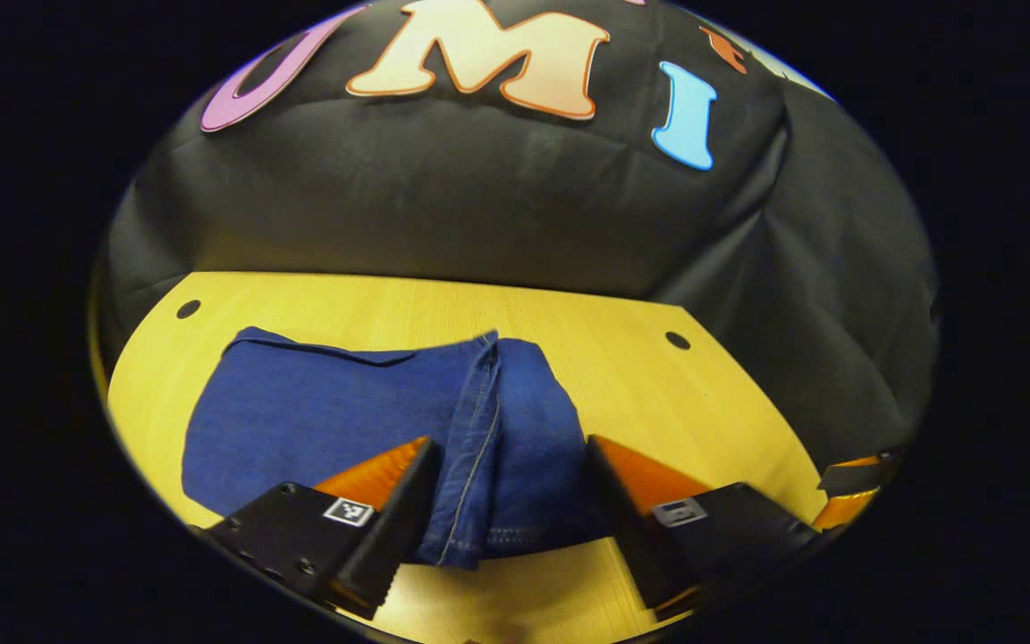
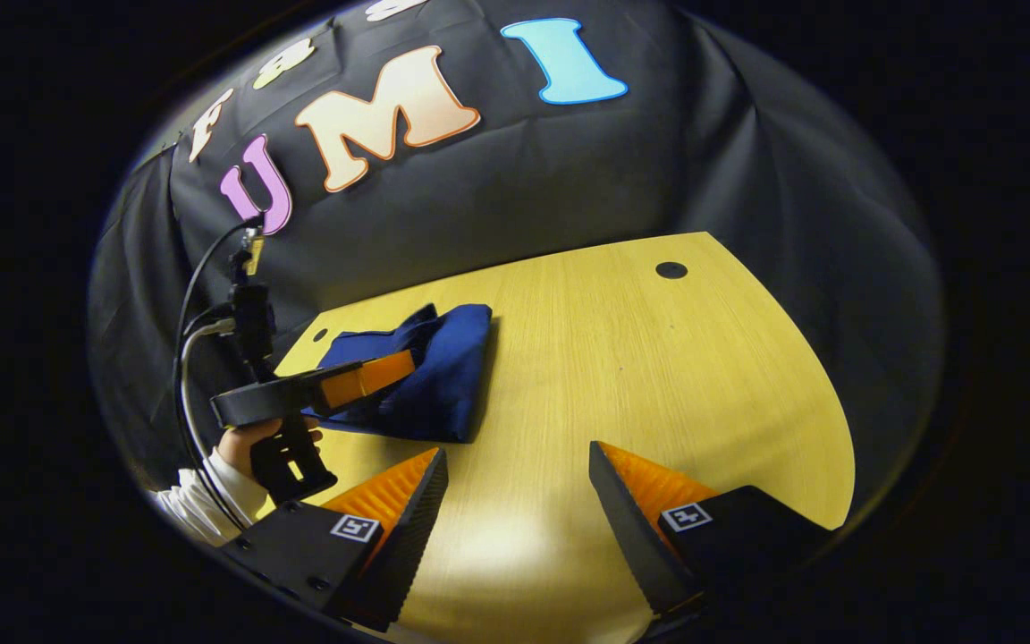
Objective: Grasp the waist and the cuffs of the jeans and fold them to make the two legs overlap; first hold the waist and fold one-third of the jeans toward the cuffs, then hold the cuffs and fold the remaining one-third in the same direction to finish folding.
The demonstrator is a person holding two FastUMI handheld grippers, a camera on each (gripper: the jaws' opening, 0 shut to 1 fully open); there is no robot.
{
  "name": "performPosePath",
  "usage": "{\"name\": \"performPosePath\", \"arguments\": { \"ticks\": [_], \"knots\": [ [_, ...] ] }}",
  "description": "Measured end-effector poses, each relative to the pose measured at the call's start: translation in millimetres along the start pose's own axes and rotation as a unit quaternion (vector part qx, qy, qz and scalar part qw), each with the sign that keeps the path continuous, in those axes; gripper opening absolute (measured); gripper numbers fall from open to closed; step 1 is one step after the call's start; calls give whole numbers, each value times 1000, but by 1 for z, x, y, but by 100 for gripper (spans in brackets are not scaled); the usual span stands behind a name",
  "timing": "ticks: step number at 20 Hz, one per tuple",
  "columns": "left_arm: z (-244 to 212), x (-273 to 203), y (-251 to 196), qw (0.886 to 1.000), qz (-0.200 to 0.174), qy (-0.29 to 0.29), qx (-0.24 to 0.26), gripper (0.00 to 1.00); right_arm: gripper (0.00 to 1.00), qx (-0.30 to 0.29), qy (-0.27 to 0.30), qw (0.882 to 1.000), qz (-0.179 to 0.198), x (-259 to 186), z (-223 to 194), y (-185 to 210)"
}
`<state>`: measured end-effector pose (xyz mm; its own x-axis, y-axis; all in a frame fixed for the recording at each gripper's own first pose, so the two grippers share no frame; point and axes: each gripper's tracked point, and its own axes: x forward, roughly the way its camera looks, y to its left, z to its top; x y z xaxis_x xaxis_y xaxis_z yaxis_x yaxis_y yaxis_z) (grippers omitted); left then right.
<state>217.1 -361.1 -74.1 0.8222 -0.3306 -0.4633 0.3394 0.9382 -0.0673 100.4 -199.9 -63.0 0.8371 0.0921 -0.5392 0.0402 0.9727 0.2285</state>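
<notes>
The blue jeans [image 1: 345,420] lie folded into a compact bundle on the yellow wooden table [image 1: 640,376]. A stitched hem edge runs over the top of the bundle toward me. My left gripper [image 1: 510,443] is open, its fingers wide apart on either side of the bundle's near right part, pressing on nothing. In the right gripper view the jeans [image 2: 443,385] sit at the left of the table. The left gripper [image 2: 390,368], held by a hand [image 2: 242,447], reaches over them. My right gripper [image 2: 516,449] is open over bare wood, well to the right of the jeans.
The table [image 2: 658,376] has small round holes [image 1: 677,340] [image 1: 188,309] near its back corners. Black cloth walls stand close behind it and to the right. A cable [image 2: 189,295] loops behind the left gripper. The right gripper's tip [image 1: 855,492] shows at the far right edge.
</notes>
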Motion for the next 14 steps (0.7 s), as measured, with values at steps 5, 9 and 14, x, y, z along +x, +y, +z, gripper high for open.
{"name": "performPosePath", "arguments": {
  "ticks": [5,9,14],
  "knots": [
    [23,-91,42,998,40,-36,11,95,94,-13,-9,1000,17,-1,3,35],
    [27,-154,85,994,96,-48,27,95,94,-25,-28,999,30,-5,10,69],
    [29,-197,115,990,126,-67,18,95,98,-24,-46,998,43,-11,15,97]
  ]
}}
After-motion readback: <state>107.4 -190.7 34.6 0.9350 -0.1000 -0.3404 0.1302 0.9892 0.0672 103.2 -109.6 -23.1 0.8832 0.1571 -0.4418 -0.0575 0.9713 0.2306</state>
